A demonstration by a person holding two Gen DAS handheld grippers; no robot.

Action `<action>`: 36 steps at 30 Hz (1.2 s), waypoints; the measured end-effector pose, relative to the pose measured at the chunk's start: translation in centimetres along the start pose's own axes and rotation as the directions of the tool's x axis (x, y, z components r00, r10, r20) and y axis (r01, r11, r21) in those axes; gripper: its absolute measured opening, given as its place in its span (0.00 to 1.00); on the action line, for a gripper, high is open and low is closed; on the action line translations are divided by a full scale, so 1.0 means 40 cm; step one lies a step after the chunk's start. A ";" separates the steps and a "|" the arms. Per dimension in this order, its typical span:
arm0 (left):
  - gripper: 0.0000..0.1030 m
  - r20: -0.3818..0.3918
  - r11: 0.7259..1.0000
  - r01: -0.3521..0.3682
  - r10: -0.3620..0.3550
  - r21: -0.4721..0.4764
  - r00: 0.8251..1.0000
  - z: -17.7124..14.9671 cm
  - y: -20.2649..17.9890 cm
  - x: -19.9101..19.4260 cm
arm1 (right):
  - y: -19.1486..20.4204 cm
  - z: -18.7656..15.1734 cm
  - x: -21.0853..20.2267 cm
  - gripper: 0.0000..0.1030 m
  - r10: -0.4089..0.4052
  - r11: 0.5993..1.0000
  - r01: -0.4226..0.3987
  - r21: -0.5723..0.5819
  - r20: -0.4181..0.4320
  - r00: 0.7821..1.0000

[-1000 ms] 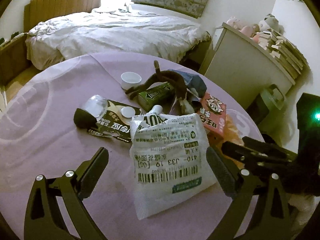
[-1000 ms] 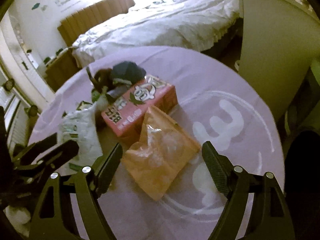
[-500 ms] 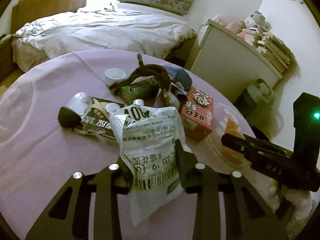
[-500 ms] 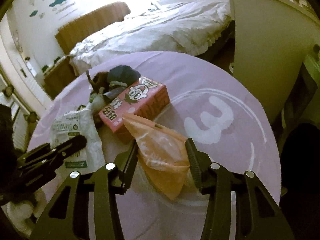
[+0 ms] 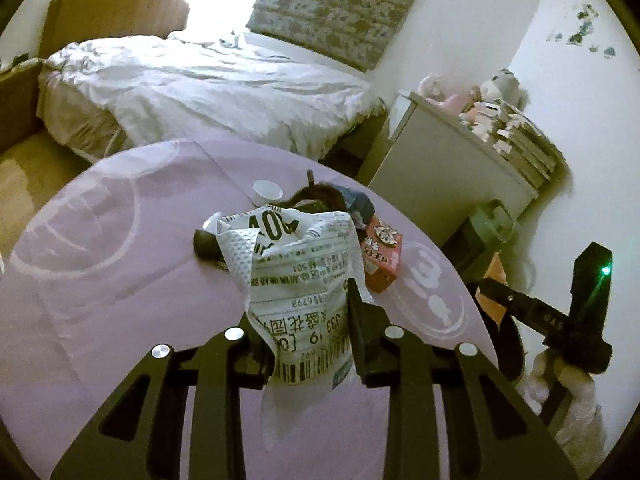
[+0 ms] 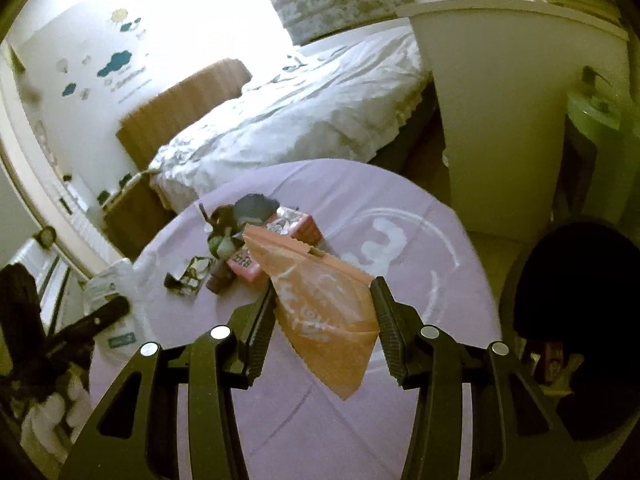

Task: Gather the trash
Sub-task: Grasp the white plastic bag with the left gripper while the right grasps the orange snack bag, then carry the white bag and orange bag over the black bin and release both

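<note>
My left gripper (image 5: 308,316) pinches the white printed bag (image 5: 304,280) near its lower edge; my right gripper (image 6: 324,320) clamps the orange plastic bag (image 6: 324,304) across its middle. Both hang limp above the purple table (image 5: 120,280), light, crinkly and slippery, so I grip well in. The pink carton (image 5: 380,252) waits, stiffer.

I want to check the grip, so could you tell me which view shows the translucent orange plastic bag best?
The right wrist view: the translucent orange plastic bag hangs pinched in the right gripper. The left wrist view shows only an orange edge.
</note>
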State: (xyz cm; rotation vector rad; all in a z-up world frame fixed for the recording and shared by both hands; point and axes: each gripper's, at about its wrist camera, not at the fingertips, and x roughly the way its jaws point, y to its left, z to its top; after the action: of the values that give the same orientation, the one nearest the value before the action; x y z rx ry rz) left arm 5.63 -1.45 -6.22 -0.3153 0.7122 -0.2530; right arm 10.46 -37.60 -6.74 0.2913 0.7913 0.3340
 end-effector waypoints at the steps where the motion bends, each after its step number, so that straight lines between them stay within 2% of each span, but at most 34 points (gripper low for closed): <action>1: 0.29 -0.011 1.000 0.009 -0.009 0.020 1.000 -0.001 -0.002 0.000 | -0.005 -0.003 -0.003 0.46 0.004 1.000 -0.004 0.008 -0.002 1.000; 6: 0.31 -0.092 0.996 0.024 -0.016 0.086 0.996 -0.040 -0.008 0.028 | -0.018 -0.028 -0.011 0.47 0.014 1.000 -0.013 0.027 -0.016 1.000; 11: 0.34 -0.202 0.994 0.042 -0.020 0.104 0.979 -0.089 -0.002 0.071 | -0.024 -0.053 -0.021 0.47 0.019 0.999 -0.018 0.035 -0.027 0.999; 12: 0.37 -0.195 0.995 0.049 -0.030 0.092 0.980 -0.086 0.002 0.067 | -0.024 -0.057 -0.023 0.47 0.018 0.999 -0.017 0.035 -0.028 0.999; 14: 0.43 -0.171 0.995 0.015 0.002 0.100 0.985 -0.080 0.005 0.059 | -0.020 -0.064 -0.026 0.47 0.020 0.999 -0.019 0.036 -0.029 0.999; 21: 0.44 -0.155 0.997 -0.003 0.015 0.078 0.988 -0.088 0.026 0.048 | 0.000 -0.075 -0.026 0.47 0.036 0.999 -0.035 0.028 -0.037 0.999; 23: 0.48 -0.144 0.997 -0.011 0.021 0.072 0.989 -0.087 0.031 0.041 | 0.007 -0.076 -0.027 0.47 0.041 0.999 -0.041 0.024 -0.038 0.998; 26: 0.49 -0.122 0.997 -0.019 0.027 0.070 0.992 -0.084 0.037 0.033 | 0.011 -0.080 -0.029 0.47 0.049 0.999 -0.048 0.023 -0.041 0.998; 28: 0.35 -0.105 0.996 -0.005 0.015 0.092 0.994 -0.081 0.033 0.024 | 0.012 -0.083 -0.032 0.47 0.054 0.998 -0.053 0.022 -0.042 0.998; 30: 0.27 -0.092 0.992 -0.014 0.026 0.126 0.995 -0.079 0.020 0.016 | 0.014 -0.084 -0.036 0.47 0.055 0.998 -0.054 0.019 -0.040 0.998; 36: 0.25 -0.048 0.996 0.032 -0.027 0.088 0.998 -0.043 -0.005 -0.014 | -0.004 -0.076 -0.062 0.47 0.061 0.998 -0.060 0.028 -0.015 0.998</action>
State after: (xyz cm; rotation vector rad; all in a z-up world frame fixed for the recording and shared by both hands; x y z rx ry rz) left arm 4.04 -1.78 -7.06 -0.2356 0.7403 -0.3201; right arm 6.64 -38.33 -7.22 0.3394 0.8047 0.3828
